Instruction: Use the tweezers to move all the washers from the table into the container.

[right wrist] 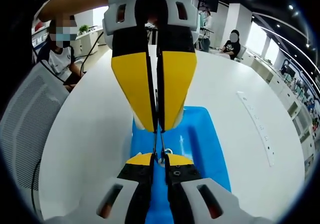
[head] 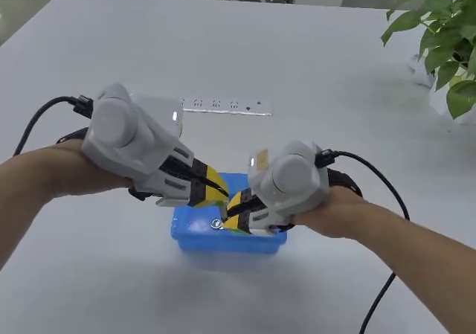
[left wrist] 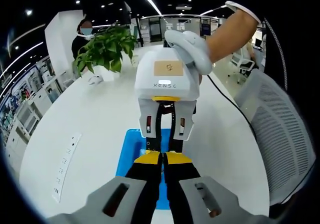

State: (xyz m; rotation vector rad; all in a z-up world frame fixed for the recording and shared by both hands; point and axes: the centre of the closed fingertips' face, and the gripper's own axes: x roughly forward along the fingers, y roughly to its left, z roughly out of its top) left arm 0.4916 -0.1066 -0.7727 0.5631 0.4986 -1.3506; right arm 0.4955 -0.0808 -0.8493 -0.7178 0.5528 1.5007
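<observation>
Washer [head: 216, 223] over the container [head: 195, 242], both claws pinched on the tweezers [right wrist: 159, 143].
Right gripper [right wrist: 160, 158] jaws are narrow, clamped on the tweezers low down; left gripper [right wrist: 159, 126] is clamped the same way further up. Washer sits by the tips, just inside the blue container's front edge. I can't tell if it's gripped or lying loose. I judge it tiny, light, stiff, slick metal: pinch across the ring band, one tip through the hole.

White table [head: 223, 51] — plant [head: 439, 36], ceiling lights [left wrist: 150, 2]
</observation>
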